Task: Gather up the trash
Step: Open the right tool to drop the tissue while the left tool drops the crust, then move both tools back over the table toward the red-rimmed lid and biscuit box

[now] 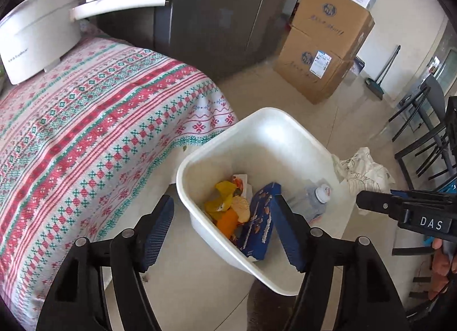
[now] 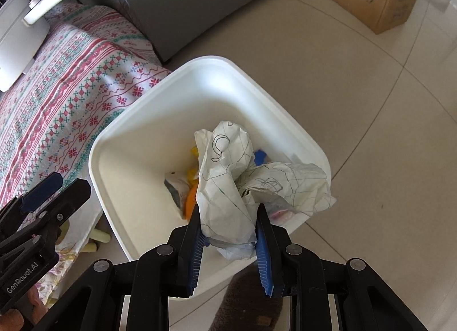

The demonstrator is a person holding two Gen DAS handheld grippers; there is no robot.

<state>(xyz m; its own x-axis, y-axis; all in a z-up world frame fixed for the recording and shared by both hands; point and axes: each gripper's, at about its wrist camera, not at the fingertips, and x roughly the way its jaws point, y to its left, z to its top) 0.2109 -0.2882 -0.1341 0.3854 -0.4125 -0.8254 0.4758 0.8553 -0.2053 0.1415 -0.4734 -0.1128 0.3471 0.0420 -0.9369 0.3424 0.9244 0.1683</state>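
Several pieces already binned: the white square plastic bin [image 1: 258, 142] on the tiled floor [image 2: 371, 97] holds a blue printed snack box [image 1: 258, 222], a clear plastic bottle with a white cap [image 1: 312, 199], yellow and orange wrappers [image 1: 225, 205] and a white printed packet [image 2: 174, 185].
Left gripper [image 1: 225, 228]: its jaws stand wide with nothing between them, above the near rim of the bin; the blue box lies below, inside the bin, not gripped.
Right gripper [image 2: 230, 217]: its jaws are narrow and clamp a crumpled white paper with drawn lines [image 2: 228, 177], held over the open bin, just above the trash inside.
Step in hand: judged as the drop of the paper into the bin; the paper is not yet let go.
Table: a red, green and white patterned cloth [image 1: 94, 122] covers it, beside the bin; no loose trash shows on the visible part, only a white appliance [image 1: 37, 37] at the far end.
Left to do: release the paper; a soft yellowish thing [image 2: 97, 241] lies on the floor under the cloth's edge, and whether it is trash cannot be told.
Count, bins: one.
Count, grippers: two.
Count, crumpled papers: one.
Count, bottles: one.
Count, blue boxes: one.
Count, brown cardboard boxes [image 1: 325, 45] stacked by the far wall: two.
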